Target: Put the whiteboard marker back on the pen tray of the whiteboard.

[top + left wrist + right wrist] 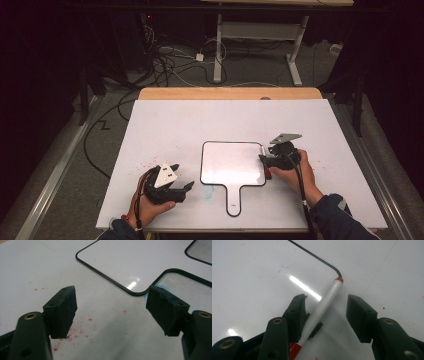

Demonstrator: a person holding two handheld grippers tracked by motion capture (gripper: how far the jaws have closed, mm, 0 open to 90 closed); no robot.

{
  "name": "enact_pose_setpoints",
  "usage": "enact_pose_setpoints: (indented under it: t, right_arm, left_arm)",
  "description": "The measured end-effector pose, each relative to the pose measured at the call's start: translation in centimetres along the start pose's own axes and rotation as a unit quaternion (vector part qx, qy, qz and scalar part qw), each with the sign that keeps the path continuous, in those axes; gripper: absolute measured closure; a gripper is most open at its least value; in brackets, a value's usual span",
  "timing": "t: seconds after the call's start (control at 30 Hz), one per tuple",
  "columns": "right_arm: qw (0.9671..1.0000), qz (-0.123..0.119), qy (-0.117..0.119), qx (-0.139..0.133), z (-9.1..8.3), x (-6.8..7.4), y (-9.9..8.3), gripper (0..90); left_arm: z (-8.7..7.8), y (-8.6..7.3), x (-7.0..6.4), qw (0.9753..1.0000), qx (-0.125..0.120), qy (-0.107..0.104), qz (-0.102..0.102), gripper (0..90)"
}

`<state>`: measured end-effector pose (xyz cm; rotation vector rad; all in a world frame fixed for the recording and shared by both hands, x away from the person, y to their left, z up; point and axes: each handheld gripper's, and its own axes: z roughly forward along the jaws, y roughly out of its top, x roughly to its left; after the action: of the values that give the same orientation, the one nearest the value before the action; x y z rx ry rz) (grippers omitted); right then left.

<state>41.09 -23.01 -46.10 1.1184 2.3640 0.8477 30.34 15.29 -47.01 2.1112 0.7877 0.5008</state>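
Marker [322,303] lies on whiteboard [232,162], white table [165,125], cables [165,62] beyond.

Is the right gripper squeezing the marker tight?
No, the right gripper has its jaws apart around the marker, with a gap on one side.

One whiteboard [232,162], one marker [322,305] (red-capped), two grippers.

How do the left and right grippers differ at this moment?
The left gripper has nothing between its jaws, while the right gripper straddles a white marker lying along the whiteboard's right edge. The left gripper sits off the board, over red-speckled table, while the right gripper is at the board's edge. Both are open, and each is held low in a hand.
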Motion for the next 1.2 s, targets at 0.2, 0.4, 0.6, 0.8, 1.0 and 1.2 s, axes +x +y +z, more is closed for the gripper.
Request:
enact_pose_setpoints:
  t: [0.2, 0.4, 0.6, 0.8, 1.0, 1.2]
  right_arm:
    - [0.9999, -0.002, -0.014, -0.01, 0.0, -0.2, 0.2, 51.4]
    - [0.9998, 0.006, -0.013, -0.01, 0.4, -0.6, 0.2, 50.6]
    - [0.9996, 0.007, -0.007, -0.025, -0.2, -0.5, 0.3, 45.7]
    - [0.9963, -0.017, 0.013, -0.083, -2.5, -0.4, 0.5, 39.8]
    - [0.9866, -0.056, 0.008, -0.153, -6.3, -0.7, -0.3, 34.8]
    - [0.9801, -0.077, 0.0, -0.183, -9.3, -1.3, -2.8, 29.3]
  left_arm:
    - [0.1, 0.1, -0.1, 1.0, 0.002, -0.001, 0.002, 23.7]
    - [0.2, 0.1, -0.1, 1.0, 0.002, -0.005, 0.004, 23.6]
    - [0.1, 0.2, -0.2, 1.0, 0.002, -0.003, 0.007, 23.1]
    - [0.0, 0.2, -0.1, 1.0, -0.002, 0.004, 0.008, 22.4]
    - [0.0, 0.2, 0.0, 0.9998, 0.001, 0.019, 0.009, 21.7]
    - [0.0, 0.1, 0.0, 0.9995, 0.004, 0.028, 0.013, 21.2]
